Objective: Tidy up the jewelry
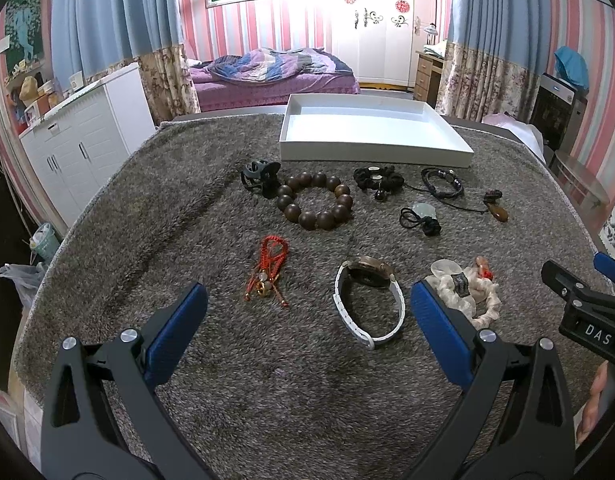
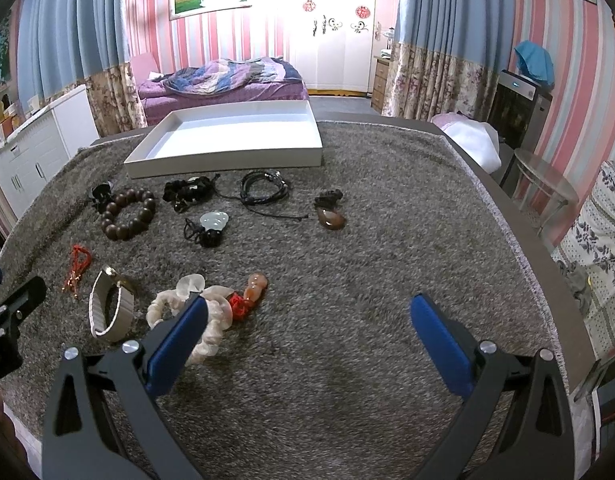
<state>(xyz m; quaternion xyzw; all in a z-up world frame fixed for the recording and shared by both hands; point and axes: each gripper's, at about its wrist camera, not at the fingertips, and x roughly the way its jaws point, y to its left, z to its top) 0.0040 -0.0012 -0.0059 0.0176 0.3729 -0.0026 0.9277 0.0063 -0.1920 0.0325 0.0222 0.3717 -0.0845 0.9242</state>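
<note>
Blue-padded L gripper (image 1: 307, 308) hovers low over grey shaggy rug (image 1: 187, 208), jaws spread wide, nothing held; white-strap watch w/ rose-gold case (image 1: 367, 300) lies between its fingertips. R gripper (image 2: 309, 316) likewise wide apart, empty, its left pad overlapping cream fabric scrunchie (image 2: 211, 320).

L view only: R tool body at right edge. R view only: small glass side table (image 2: 547, 176) off the rug.

Jewelry on rug: red cord bracelet (image 1: 267, 272), dark wooden bead bracelet (image 1: 317, 200), black hair claw (image 1: 259, 176), black braided cord bracelet (image 1: 443, 182), amber pendant (image 2: 331, 218). Shallow white tray (image 1: 371, 150) beyond, empty.
</note>
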